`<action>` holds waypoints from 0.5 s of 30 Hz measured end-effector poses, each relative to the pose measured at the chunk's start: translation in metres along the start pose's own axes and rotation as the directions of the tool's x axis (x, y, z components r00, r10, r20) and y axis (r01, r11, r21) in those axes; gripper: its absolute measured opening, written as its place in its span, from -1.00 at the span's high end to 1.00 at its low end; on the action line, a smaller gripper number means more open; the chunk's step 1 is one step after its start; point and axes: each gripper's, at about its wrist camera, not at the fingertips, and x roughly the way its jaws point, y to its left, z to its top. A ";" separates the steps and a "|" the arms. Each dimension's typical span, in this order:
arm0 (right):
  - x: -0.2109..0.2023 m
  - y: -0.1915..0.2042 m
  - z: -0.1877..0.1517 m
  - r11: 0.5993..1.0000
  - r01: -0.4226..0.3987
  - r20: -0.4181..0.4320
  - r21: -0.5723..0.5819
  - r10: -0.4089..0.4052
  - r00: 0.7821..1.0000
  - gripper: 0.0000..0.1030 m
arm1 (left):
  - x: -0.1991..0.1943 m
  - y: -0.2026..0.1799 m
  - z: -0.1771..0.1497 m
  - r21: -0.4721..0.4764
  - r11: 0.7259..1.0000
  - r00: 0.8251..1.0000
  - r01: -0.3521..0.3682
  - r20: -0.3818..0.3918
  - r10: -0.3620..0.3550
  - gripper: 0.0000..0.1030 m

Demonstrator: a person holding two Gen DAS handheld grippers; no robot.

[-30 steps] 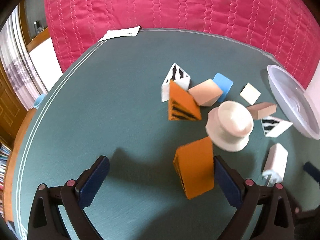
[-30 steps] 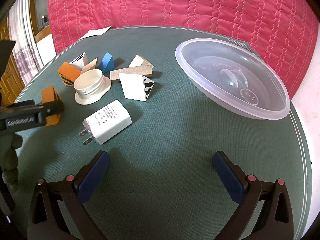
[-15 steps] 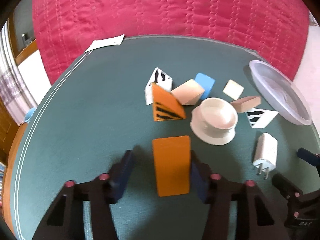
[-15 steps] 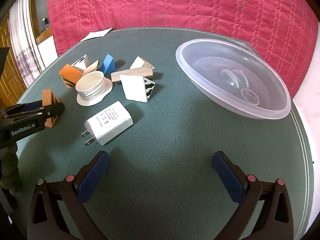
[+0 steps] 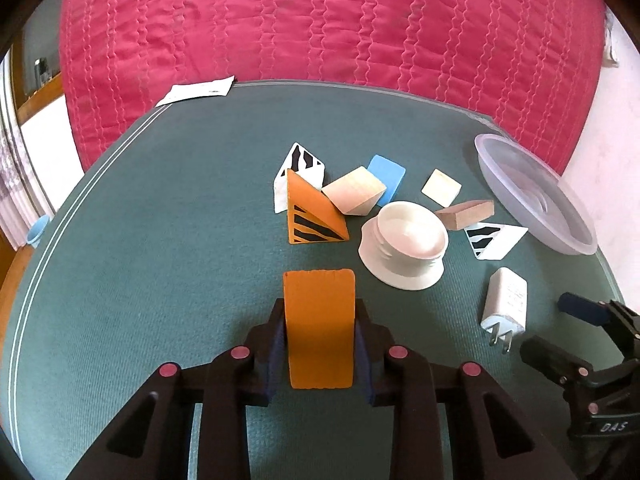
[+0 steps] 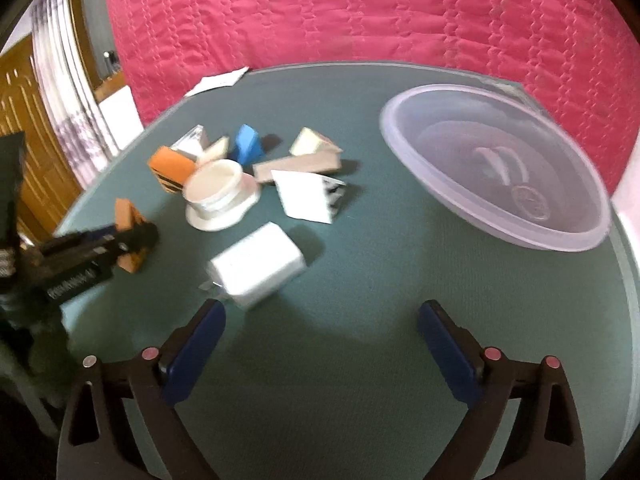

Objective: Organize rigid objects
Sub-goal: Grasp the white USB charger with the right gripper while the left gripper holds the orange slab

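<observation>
1. The left gripper point(image 5: 319, 332) grips a plain orange block point(image 5: 319, 328) on the green table point(image 5: 160, 264), its pads pressed to both sides
2. The right gripper point(image 6: 320, 334), its jaws spread and just narrowing with nothing between them, hangs beside a white charger point(image 6: 258, 270)
3. A clear plastic bowl point(image 6: 496, 168) sits near the table's right edge

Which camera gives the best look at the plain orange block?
The left wrist view: the orange block fills the middle, sharp, pinched between the left claw. In the right wrist view the block is small, blurred at the left edge, and partly hidden behind that claw.
</observation>
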 end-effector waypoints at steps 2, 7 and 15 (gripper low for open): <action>0.000 0.007 0.005 0.999 -0.046 0.008 -0.011 0.046 0.999 -0.86 | -0.001 0.002 0.000 -0.009 1.000 1.000 0.004 0.003 -0.004 0.39; 0.004 0.029 0.012 0.991 -0.049 0.032 -0.126 0.054 0.998 -0.86 | -0.001 0.004 0.000 -0.021 1.000 1.000 0.019 0.003 -0.019 0.39; 0.025 0.045 0.015 0.955 -0.021 -0.017 -0.296 0.017 1.000 -0.41 | -0.001 0.003 -0.001 -0.013 1.000 1.000 0.012 0.005 -0.012 0.39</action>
